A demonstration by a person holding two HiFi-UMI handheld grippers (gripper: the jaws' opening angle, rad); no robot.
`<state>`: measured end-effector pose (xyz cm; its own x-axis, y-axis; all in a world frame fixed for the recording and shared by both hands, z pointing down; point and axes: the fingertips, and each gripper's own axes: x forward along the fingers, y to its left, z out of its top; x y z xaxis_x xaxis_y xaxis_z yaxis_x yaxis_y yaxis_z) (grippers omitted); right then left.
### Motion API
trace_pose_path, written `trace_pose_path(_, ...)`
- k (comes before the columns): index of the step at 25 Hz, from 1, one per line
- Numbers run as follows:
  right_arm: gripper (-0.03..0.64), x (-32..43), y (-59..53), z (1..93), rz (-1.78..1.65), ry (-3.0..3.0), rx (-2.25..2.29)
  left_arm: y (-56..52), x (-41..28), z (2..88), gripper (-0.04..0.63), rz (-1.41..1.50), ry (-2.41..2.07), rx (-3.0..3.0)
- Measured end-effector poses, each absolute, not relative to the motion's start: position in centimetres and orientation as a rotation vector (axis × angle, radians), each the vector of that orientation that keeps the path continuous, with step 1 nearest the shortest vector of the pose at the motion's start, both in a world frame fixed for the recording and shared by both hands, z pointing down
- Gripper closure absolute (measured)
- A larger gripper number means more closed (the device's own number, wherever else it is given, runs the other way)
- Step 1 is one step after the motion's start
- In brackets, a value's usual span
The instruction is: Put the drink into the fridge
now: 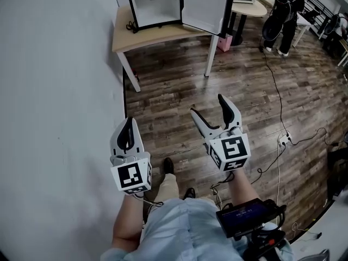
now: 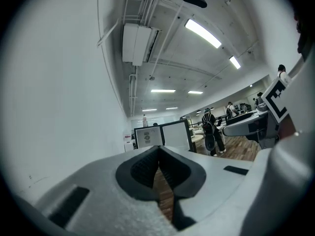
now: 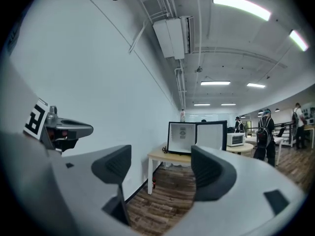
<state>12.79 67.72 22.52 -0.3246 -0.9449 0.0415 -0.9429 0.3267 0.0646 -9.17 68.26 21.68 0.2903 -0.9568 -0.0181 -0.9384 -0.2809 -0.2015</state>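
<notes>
**Nothing in either grip**

Left gripper (image 1: 129, 120) points forward, fingers pressed together. Right gripper (image 1: 206, 105) is alongside, fingers spread on nothing. A bottle (image 3: 182, 115) stands atop the open fridge (image 1: 163, 12) on the far desk (image 1: 163, 37); the fridge's inner label is unreadable.

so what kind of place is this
Probably an open-plan office or lab: a mini fridge with its door open stands on a light wooden table, a microwave sits nearby, and ceiling strip lights run overhead.
</notes>
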Motion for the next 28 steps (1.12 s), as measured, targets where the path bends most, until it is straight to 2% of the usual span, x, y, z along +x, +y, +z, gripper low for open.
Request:
trace_pose_path(8, 0.164, 11.6, 58.4, 24.5, -0.007, -2.495, 1.784, 58.5, -10.8, 23.2, 0.586, -0.146, 1.766, -2.393)
trace_pose_path(17, 0.158, 9.2, 46.1, 24.3, -0.007, -2.488, 1.811, 45.7, -13.0, 22.3, 0.586, -0.118, 1.728, -2.402)
trace_pose_path(28, 0.158, 9.4, 38.3, 23.1, -0.035, -2.48, 1.834, 37.5, -13.2, 21.7, 0.586, -0.117, 1.707, -2.406)
